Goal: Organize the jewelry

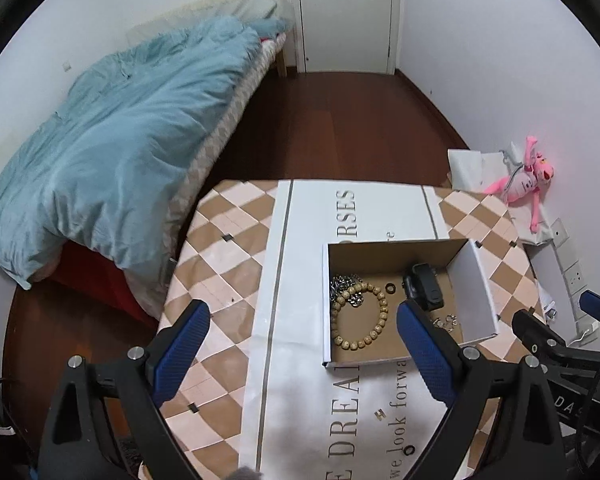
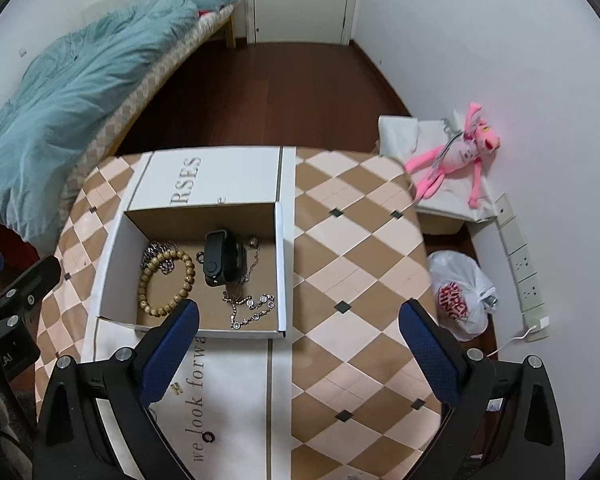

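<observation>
left gripper [image 1: 302,354] spread wide, empty, above box [image 2: 116,268] front edge. bead bracelet [image 2: 166,284], watch [image 2: 222,258], silver chain [image 2: 250,310] inside box. right gripper [image 2: 300,350] spread wide, empty, over table [image 2: 360,264]. likely next: small ring [image 2: 208,437] on white cloth [image 2: 236,400]; pinch low, slowly.

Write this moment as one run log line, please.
left gripper: open, empty | right gripper: open, empty | bead bracelet, watch, chain: in box

Home bedroom: bed [image 1: 112,132] with quilt, door [image 1: 346,12], plush toy [image 2: 456,156].
</observation>
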